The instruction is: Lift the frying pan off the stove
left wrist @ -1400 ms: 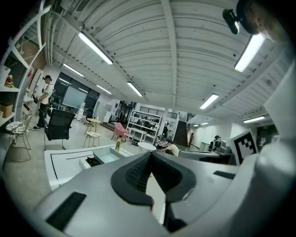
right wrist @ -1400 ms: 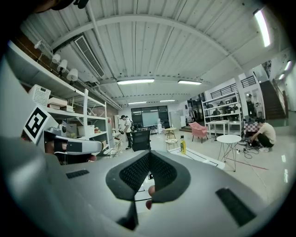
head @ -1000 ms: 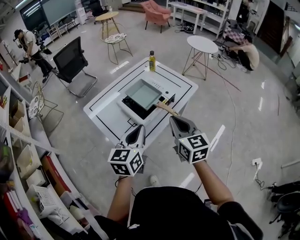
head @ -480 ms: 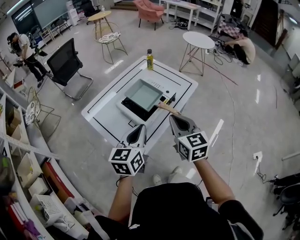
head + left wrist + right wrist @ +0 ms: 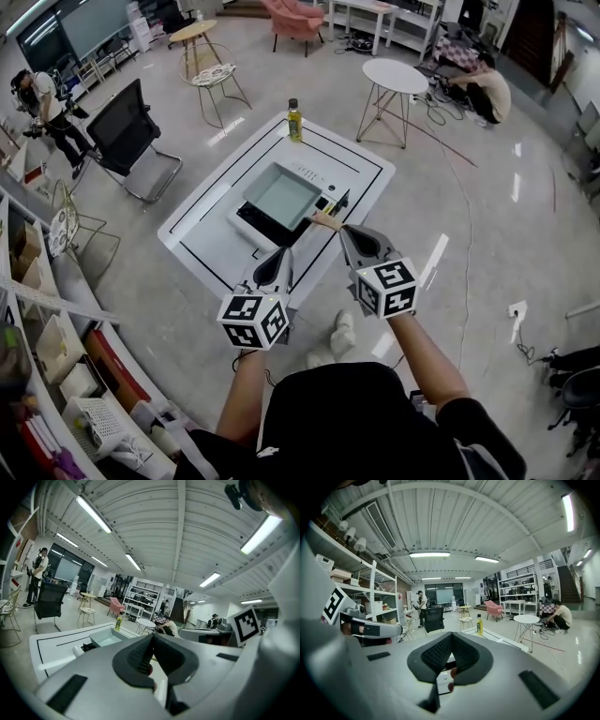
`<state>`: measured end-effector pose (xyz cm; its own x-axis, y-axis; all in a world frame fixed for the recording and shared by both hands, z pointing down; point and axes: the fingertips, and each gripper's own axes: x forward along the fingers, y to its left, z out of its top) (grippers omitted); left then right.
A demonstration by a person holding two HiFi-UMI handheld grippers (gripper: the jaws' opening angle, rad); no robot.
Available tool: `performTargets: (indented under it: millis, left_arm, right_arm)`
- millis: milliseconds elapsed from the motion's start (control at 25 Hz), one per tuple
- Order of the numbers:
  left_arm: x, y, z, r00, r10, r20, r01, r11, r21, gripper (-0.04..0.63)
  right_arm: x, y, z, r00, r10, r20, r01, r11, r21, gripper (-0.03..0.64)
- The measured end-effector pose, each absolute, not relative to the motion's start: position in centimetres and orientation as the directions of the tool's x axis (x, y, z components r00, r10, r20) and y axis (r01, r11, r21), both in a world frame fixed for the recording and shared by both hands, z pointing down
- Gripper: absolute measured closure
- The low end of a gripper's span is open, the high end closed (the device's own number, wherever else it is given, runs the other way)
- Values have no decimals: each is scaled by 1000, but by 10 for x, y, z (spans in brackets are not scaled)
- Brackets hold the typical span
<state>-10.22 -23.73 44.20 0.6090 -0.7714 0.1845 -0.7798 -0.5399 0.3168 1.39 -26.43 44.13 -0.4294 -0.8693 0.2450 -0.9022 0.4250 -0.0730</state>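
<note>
A square grey frying pan (image 5: 281, 194) with a wooden handle (image 5: 325, 221) sits on a black stove (image 5: 263, 223) on a low white table (image 5: 211, 230). My left gripper (image 5: 278, 262) is shut and empty, hanging over the table's near edge. Also shut and empty, my right gripper (image 5: 350, 235) has its tip just right of the handle's end, apart from it. In the left gripper view the shut left gripper (image 5: 152, 637) points toward the pan (image 5: 108, 638). The right gripper view shows the shut right gripper (image 5: 451, 637) and little of the table.
A yellow bottle (image 5: 294, 120) stands on the table's far edge. Around the table are a black office chair (image 5: 127, 131), a round white side table (image 5: 398, 78) and a wire chair (image 5: 212, 78). Shelving (image 5: 47, 328) lines the left. One person (image 5: 42, 98) stands, another (image 5: 489, 90) crouches by floor cables.
The table and pan have drifted slightly up and left in the head view as the person steps. Both grippers stay shut and hold their places; the right tip now sits closer to the handle.
</note>
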Motion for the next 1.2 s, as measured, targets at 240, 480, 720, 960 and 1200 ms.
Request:
performTargets:
  millis: [240,480,720,960,1200]
  left_arm:
    - [-91,-268,447,598,-777,197,-788,-526,320,584]
    - [-85,-299,451,582,-786,209,-799,-504,329,584]
    - [-84,-322,462,556,-798,232,-815,-469,339,584]
    - [-83,-339,468,532,-810,247,-829,-439,346,584]
    - [-82,-352,476,520,-813,260,-834,-418,360,584]
  right_arm:
    - [24,-296,452,-444,-853,275,-894,440,-80,615]
    - [34,-329,465,-457,-829,324,-886,456,-84,615]
    - [35,-355,490,-484,-780,397,-866,491,-93,615]
    - [27,-373,521,-515,-699,496,-836,538,-109,614]
    - [21,-380,556,-530,-599,600,-799,590,-117,612]
